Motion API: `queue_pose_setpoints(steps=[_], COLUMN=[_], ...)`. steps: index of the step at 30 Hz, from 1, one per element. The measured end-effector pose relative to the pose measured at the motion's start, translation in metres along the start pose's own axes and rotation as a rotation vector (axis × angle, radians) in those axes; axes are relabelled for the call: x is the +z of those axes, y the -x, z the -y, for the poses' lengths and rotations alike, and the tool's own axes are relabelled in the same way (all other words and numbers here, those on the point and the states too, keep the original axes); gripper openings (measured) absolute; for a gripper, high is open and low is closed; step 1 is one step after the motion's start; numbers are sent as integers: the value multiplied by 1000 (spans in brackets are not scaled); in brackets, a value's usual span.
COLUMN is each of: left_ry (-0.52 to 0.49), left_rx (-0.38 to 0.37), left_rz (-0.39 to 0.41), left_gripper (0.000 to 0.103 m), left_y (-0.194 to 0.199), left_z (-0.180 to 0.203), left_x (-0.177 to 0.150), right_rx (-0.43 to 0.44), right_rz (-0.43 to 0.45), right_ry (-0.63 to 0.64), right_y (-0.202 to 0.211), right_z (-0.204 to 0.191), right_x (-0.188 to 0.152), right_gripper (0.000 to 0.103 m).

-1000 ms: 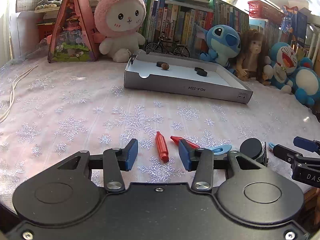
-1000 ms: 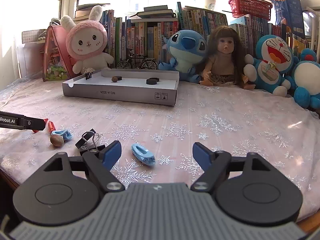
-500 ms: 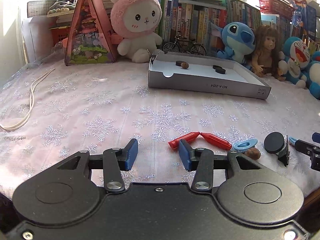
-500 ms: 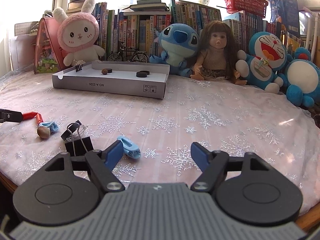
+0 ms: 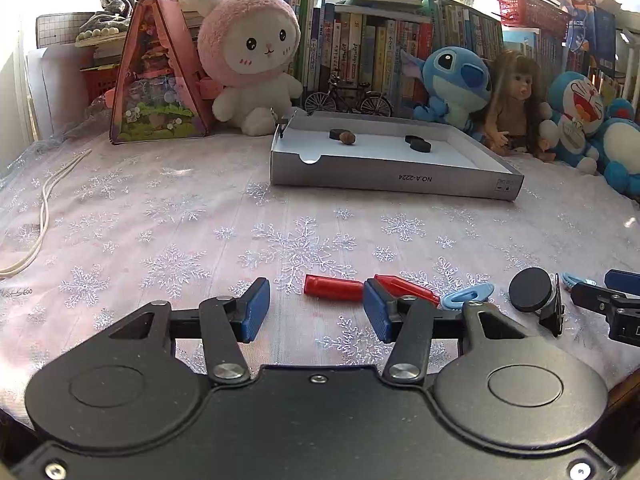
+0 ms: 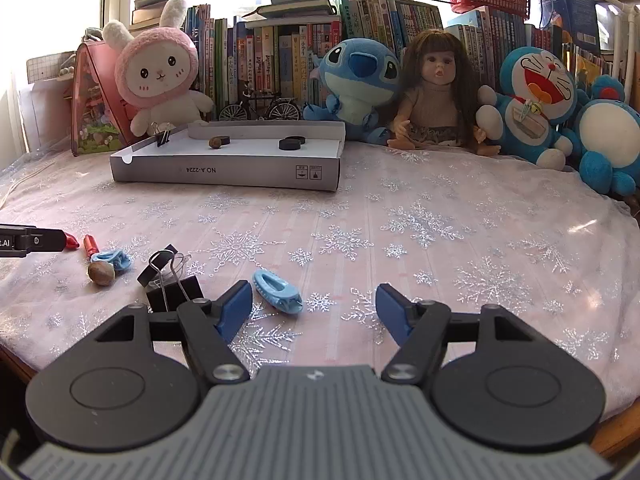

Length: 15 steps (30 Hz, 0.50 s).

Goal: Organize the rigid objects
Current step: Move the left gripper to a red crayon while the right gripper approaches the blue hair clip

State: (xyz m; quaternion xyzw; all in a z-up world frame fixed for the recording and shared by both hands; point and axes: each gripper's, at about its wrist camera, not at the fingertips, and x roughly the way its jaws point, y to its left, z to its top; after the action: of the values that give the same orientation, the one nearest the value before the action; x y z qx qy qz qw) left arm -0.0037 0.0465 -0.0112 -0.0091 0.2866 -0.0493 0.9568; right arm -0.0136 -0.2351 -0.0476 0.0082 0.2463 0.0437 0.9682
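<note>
A: What's just changed?

B: L gripper (image 5: 316, 310) has swung since a sec ago; the two red plastic crayon-like sticks (image 5: 332, 287) now lie just ahead of its blue pads, jaws wide, nothing held. R gripper (image 6: 314, 312) also wide, empty, w/ a pale blue plastic clip (image 6: 277, 291) just ahead.

A: Meaning?

B: Prob. lining up a pick; most bits aren't boxed yet. The shallow grey cardboard tray (image 5: 394, 178) sits well apart at the back, holding dark discs and a nut.

A: Any writing?

B: Tray side reads "NO.A-2224", upside down. L tool shows ".AI" in the right view.
</note>
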Motion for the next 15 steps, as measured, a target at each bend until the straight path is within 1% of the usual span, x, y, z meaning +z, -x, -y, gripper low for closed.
queue_pose_setpoints(steps=[7, 11, 13, 15], left_ry=[-57, -100, -105, -99], left_rx=[4, 15, 14, 8], left_rz=[23, 28, 23, 17], left_gripper=[57, 57, 57, 56], left_y=[-5, -9, -10, -11], left_z=[15, 21, 21, 20], left_x=[0, -1, -2, -3], right_rx=[17, 6, -9, -14], right_rz=[-10, -19, -23, -28], right_ry=[-16, -35, -46, -39], right_y=[-1, -3, -2, -2], right_z=[-7, -11, -12, -12], right_x=[1, 3, 4, 4], right_gripper=[76, 73, 69, 68])
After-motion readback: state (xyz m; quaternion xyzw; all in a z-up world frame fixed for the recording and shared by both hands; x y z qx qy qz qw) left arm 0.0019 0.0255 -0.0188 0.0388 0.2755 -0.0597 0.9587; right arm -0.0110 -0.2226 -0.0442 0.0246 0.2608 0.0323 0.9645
